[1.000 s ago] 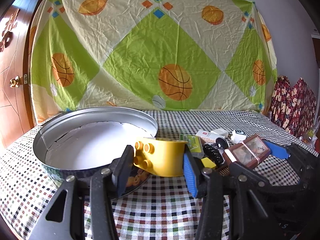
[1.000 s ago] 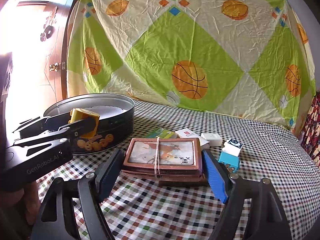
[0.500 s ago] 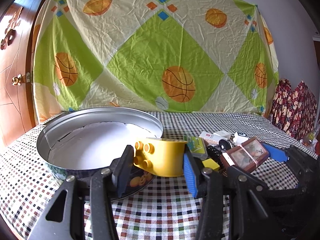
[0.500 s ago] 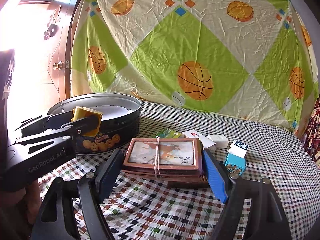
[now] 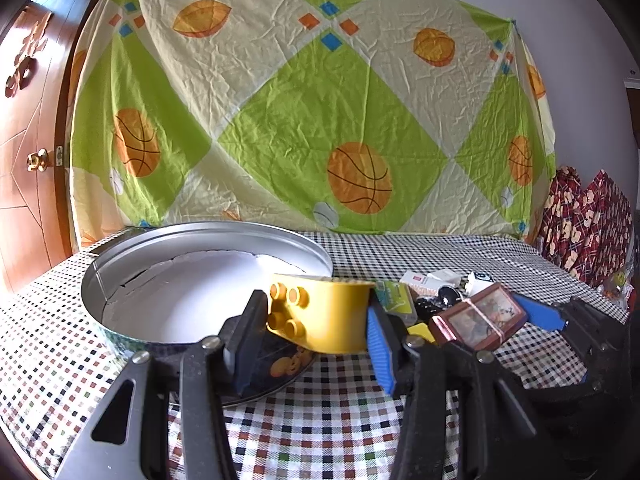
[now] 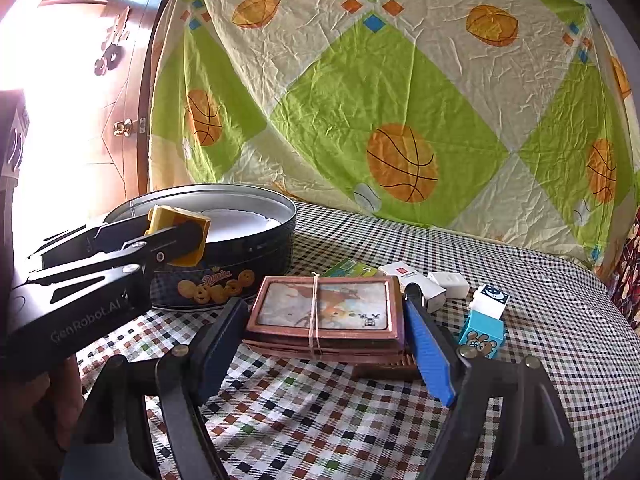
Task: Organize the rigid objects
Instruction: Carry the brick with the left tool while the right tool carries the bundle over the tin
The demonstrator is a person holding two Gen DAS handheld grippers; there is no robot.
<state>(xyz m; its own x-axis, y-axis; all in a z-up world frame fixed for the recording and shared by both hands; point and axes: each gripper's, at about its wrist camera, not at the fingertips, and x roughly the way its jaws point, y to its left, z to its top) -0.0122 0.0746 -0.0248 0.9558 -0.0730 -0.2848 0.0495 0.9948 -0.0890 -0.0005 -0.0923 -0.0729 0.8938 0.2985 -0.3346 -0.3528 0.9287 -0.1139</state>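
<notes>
A yellow hollow toy block [image 5: 324,316] with round studs hangs at the near rim of a round cookie tin [image 5: 92,280], and my left gripper [image 5: 315,308] is shut on it. White paper lines the tin's floor. The right wrist view shows that same left gripper [image 6: 176,236] with the yellow block [image 6: 176,216] over the tin's wall [image 6: 248,256]. My right gripper [image 6: 324,304] is shut on a brown framed box [image 6: 324,308] bound with a rubber band, low over the checked cloth. Seen from the left wrist, this box [image 5: 478,318] is tilted.
Behind the box lie a green card pack [image 6: 352,270], two white boxes [image 6: 412,276] and a blue-and-white bear block [image 6: 484,320]. A black object [image 5: 444,296] and a small yellow piece [image 5: 420,330] sit among them. A basketball-print sheet hangs behind, a wooden door stands left.
</notes>
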